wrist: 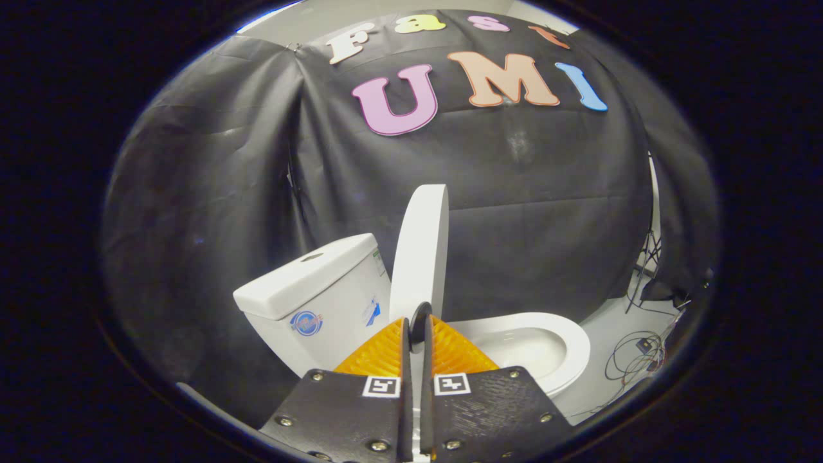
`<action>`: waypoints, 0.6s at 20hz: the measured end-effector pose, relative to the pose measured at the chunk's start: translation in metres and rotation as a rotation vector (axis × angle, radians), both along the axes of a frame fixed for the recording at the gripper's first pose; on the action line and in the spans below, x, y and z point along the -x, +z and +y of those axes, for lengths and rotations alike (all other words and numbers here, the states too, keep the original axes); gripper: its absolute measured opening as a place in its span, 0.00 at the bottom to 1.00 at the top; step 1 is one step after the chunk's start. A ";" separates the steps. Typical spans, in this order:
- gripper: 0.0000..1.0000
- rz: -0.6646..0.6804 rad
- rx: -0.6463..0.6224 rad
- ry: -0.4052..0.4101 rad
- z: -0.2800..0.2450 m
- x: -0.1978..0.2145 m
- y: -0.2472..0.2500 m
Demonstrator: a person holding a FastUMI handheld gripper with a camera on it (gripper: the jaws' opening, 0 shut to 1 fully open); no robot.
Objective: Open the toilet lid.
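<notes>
- Centrally, a white toilet (514,341) stands on a pale floor (611,334) in front of a black cloth wall (527,212).
- Its toilet lid (421,251) is raised and stands nearly upright, seen edge-on as a tall, narrow white slab with a rounded top.
- The lid rises just beside the white tank (315,296), which sits to the lid's left with a flat cover on top and a small button in the middle of that cover.
- Two blue stickers show on the tank's front face; their markings are too small to make out.
- To the lid's right, the oval seat and bowl (546,344) lie open, the white rim curving round a shadowed hollow.
- The gripper (416,331) reaches in from below, its two fingers nearly together with only a thin slit between them.
- The jaws are clenched on the lower edge of the lid: ribbed pads (379,352) press from either side, and a small dark rounded piece shows between the tips right at the lid's base.
- Each finger carries a small square black-and-white marker (382,386) near its base, on a dark plate fixed with screws.
- Beyond the bowl, near the floor's far right edge, loose dark cables (633,357) lie coiled, and thin stand legs (646,267) lean against the cloth.
</notes>
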State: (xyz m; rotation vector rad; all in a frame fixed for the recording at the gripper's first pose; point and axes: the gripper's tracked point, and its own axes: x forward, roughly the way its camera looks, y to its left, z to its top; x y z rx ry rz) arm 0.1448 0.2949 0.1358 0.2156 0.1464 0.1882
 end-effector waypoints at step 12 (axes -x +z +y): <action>0.06 -0.043 0.057 0.012 0.032 -0.001 0.008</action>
